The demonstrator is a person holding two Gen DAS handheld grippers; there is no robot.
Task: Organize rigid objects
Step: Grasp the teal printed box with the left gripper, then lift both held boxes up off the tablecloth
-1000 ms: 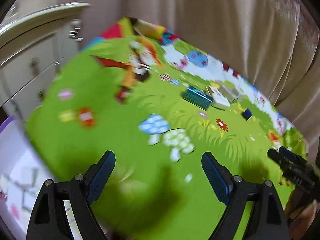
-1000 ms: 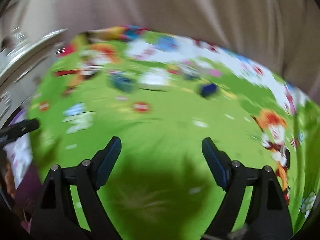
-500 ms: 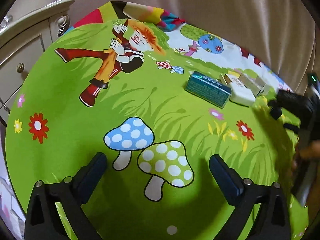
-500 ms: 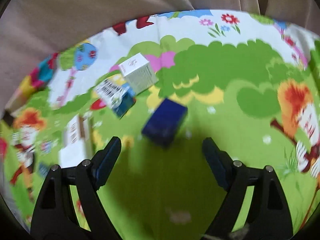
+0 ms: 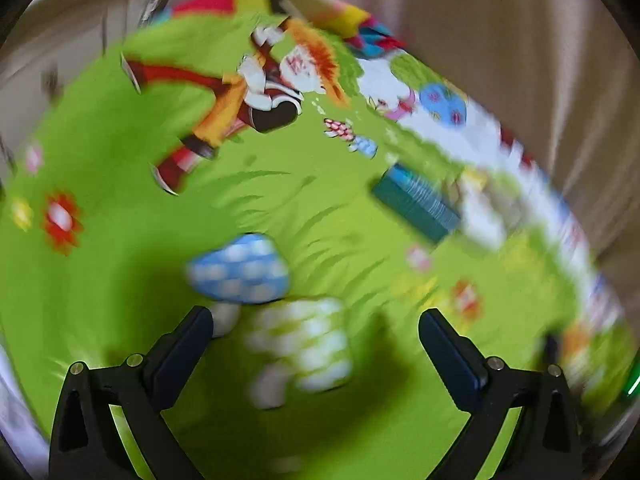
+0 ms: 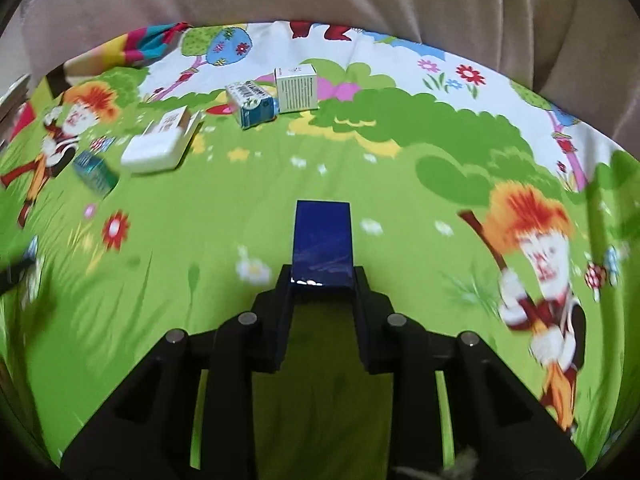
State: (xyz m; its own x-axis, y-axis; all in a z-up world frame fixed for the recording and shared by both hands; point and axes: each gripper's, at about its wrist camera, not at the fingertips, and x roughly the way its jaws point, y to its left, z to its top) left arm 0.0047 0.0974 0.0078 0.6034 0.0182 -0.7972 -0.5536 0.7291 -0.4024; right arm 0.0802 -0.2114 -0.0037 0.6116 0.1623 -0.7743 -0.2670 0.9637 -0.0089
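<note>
- Right wrist view is showing the right gripper (image 6: 322, 280) clamping a dark blue box (image 6: 323, 244) between its fingers, the box sticking forward over the middle of the cartoon play mat (image 6: 400, 184).
- Four other boxes are sitting toward the mat's far edge: a white cube box (image 6: 297, 87) touching or just beside a barcode box (image 6: 251, 105), then a flat white box (image 6: 159, 145) and a teal box (image 6: 95, 171) further toward the far left corner.
- Left wrist view, badly blurred, is showing the left gripper (image 5: 316, 344) hanging over the mat with fingers spread wide and nothing between them.
- Judging by this, organizing is only getting started: one box is in hand, none looks deliberately lined up, and the blue box is probably heading for that far group.
</note>
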